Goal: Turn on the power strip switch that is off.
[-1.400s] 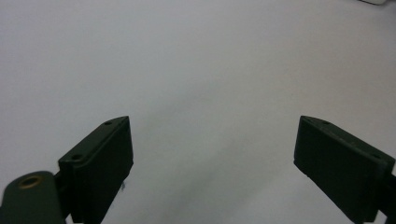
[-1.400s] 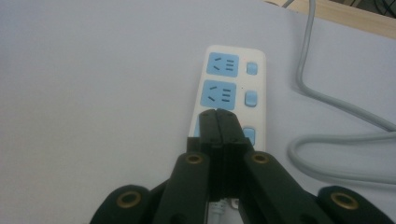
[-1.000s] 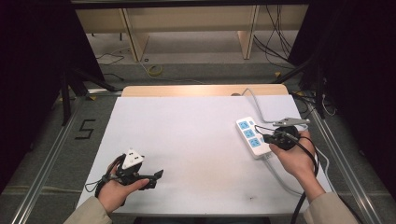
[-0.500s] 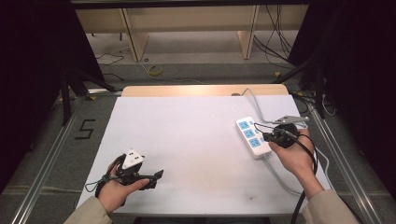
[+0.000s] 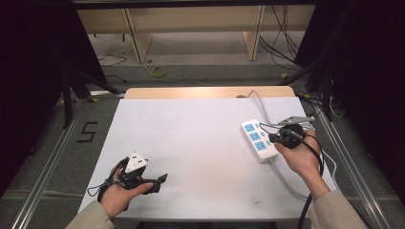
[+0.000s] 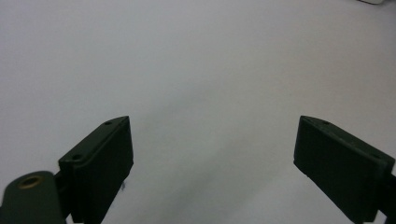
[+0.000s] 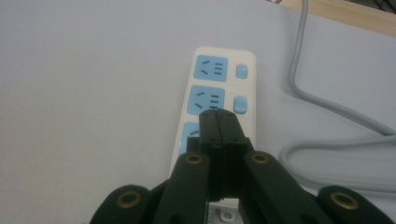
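Observation:
A white power strip (image 5: 258, 139) with blue sockets lies at the right of the white table top; in the right gripper view the power strip (image 7: 219, 84) shows its sockets and blue switches. My right gripper (image 7: 217, 115) hovers over the strip's near sockets, jaws pressed together with nothing between them; from above, the right gripper (image 5: 273, 139) sits at the strip's right edge. My left gripper (image 5: 162, 179) rests near the table's front left, jaws wide apart. In its own view the left gripper (image 6: 212, 154) has only bare table between its jaws.
The strip's grey cable (image 7: 327, 107) curls to the right of the strip and runs off the back edge (image 5: 255, 98). A wooden strip (image 5: 205, 92) borders the table's (image 5: 200, 138) far side. Metal rails (image 5: 52, 157) flank both sides.

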Tool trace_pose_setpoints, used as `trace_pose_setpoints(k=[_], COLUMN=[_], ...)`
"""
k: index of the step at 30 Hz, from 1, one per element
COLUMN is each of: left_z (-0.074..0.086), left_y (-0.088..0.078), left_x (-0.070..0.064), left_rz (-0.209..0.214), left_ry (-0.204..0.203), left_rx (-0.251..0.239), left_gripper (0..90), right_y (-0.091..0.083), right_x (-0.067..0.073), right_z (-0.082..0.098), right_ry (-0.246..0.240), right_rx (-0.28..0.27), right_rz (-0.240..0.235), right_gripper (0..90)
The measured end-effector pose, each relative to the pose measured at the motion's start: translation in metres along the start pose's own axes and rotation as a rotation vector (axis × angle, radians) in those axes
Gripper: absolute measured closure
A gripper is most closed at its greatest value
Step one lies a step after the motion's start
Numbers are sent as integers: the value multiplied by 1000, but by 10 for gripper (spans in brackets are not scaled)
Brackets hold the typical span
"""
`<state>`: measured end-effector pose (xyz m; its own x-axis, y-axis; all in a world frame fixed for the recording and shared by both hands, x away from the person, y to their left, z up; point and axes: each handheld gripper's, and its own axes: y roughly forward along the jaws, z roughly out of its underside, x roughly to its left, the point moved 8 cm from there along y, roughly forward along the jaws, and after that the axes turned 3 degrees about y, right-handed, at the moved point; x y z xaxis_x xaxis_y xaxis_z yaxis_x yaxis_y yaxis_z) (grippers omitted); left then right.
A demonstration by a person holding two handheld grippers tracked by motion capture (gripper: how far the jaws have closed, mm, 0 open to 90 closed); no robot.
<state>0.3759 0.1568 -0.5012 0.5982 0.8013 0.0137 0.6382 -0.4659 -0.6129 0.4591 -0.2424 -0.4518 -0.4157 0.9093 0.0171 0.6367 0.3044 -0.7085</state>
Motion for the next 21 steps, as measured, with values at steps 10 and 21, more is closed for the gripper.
trace_pose_setpoints(k=[10,21], left_z=[0,0], left_y=[0,0], left_x=[0,0], left_rz=[-1,1], left_ry=[-2,0], left_rx=[0,0], left_gripper=[114,114], right_y=[3,6], right_x=[-3,-7], right_z=[-4,-7], right_ry=[1,6], right_rx=[8,20], right_rz=[7,14], right_gripper=[900,900])
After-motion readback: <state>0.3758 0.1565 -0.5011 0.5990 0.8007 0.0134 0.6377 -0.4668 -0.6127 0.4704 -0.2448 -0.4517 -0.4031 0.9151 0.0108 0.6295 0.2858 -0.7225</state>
